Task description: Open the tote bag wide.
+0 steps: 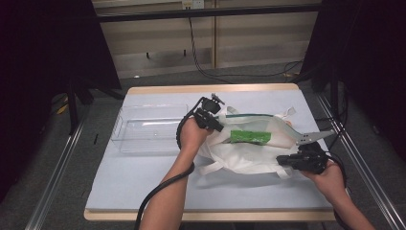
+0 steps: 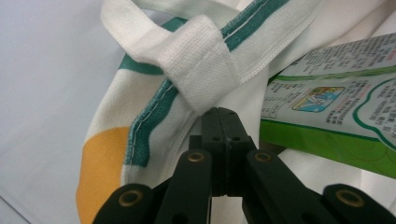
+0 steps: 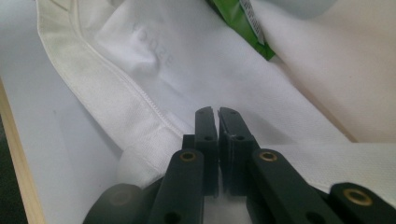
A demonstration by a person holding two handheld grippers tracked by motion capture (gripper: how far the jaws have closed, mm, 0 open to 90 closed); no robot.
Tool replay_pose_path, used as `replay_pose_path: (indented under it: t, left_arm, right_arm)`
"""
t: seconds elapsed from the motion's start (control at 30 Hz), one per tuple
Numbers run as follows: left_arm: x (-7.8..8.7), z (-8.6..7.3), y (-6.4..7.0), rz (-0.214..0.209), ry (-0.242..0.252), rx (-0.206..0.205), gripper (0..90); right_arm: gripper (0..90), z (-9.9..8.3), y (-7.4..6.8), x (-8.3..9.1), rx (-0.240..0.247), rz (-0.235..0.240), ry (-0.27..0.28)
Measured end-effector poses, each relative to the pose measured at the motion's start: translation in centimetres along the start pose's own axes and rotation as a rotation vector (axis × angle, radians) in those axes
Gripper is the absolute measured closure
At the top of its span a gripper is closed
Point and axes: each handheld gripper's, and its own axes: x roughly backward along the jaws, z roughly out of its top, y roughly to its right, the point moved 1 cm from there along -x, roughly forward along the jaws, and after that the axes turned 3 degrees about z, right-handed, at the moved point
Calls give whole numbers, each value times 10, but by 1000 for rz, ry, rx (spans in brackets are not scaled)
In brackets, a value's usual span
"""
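Scene: While a person works at a table with a pale blue top, a white cloth bag lies right of the middle, its mouth held up.
Bag: white fabric with a green-trimmed rim, an orange patch and white strap handles.
Packet: a green packet sits in the bag's mouth; the left gripper view shows its printed label just beside the jaws.
Left gripper: at the far left part of the bag's rim; its jaws are pressed together on the fabric just below a strap loop.
Right gripper: at the near right edge of the bag; its jaws are nearly together, pinching the white fabric by a stitched seam.
Box: a clear plastic box stands on the table left of the bag, just beside the left hand.
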Motion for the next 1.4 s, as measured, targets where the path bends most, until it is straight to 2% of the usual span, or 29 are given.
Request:
replay_pose_path:
  t: [0.17,0.2,0.27,0.4,0.43,0.63,0.7,0.73,0.77,0.8,0.87,0.9,1.3,1.37,1.4]
  left_arm:
    - [5,0,-1,-26,18,-4,900]
    - [6,0,0,-25,28,3,900]
    - [8,1,1,-22,29,-8,900]
    - [10,4,-2,-15,-1,-24,900]
    - [10,4,-2,-9,9,-9,900]
    - [8,4,-10,19,9,7,900]
    - [8,4,-12,40,3,9,900]
    - [7,5,-13,39,16,25,900]
    - [7,5,-14,37,15,21,900]
    - [6,5,-14,37,19,39,900]
    - [5,6,-16,41,16,27,900]
    - [4,7,-16,45,21,42,900]
    - [4,12,-23,78,44,66,900]
    - [3,12,-25,77,34,63,900]
    - [1,12,-25,79,43,77,900]
  right_arm:
    - [860,-1,0,1,-4,5,11]
    - [860,-1,1,1,-4,3,10]
    - [860,-2,1,1,-5,3,11]
    - [860,0,0,1,-6,5,11]
    - [861,0,1,0,-2,6,7]
    - [860,-3,2,-4,-15,14,-19]
    - [860,-4,1,-6,1,7,-31]
    - [860,-5,1,-7,2,9,-36]
    - [860,-6,2,-8,4,10,-40]
    - [860,-7,2,-8,3,9,-42]
    - [860,-7,3,-7,-4,15,-31]
    - [860,-7,3,-7,-8,18,-30]
    - [861,-10,2,-8,-6,16,-44]
    - [861,-11,2,-9,-6,20,-46]
    - [861,-11,2,-10,-6,17,-50]
